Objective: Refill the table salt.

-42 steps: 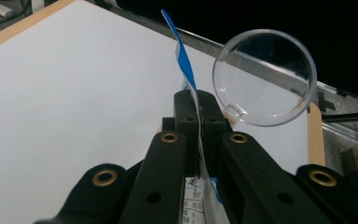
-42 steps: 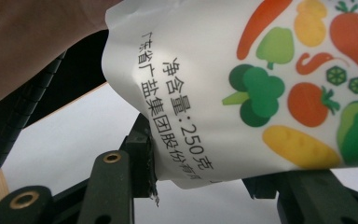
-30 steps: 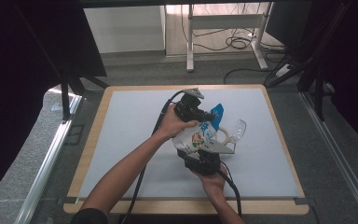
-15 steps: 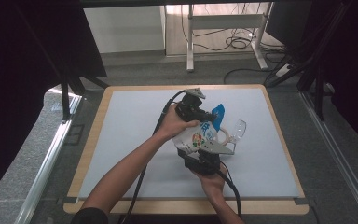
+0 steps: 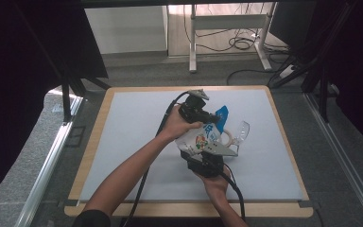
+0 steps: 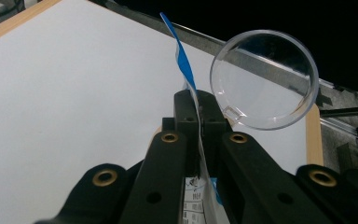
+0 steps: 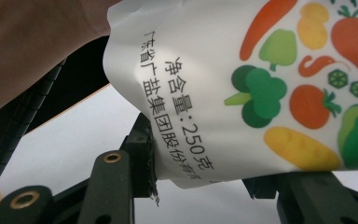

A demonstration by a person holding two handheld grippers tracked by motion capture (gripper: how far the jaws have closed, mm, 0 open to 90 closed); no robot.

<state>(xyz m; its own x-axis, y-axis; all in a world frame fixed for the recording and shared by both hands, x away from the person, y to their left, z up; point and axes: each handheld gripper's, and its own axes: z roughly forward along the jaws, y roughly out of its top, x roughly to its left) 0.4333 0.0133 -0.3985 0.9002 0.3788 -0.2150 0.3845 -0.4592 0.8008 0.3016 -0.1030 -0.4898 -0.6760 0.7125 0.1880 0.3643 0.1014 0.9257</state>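
Pouch (image 5: 203, 137) mid-mat, margins (image 5: 123, 142) all round

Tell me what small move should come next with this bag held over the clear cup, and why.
Probably tip the bag a little more toward the clear cup. The left gripper pinches the bag's blue top edge, the right gripper clamps its lower part, and the cup lies on its side just beyond on the white table.

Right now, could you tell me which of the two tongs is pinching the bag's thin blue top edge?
The left tongs, shut tight on the blue strip of the bag. The right tongs instead grip its wider printed bottom.
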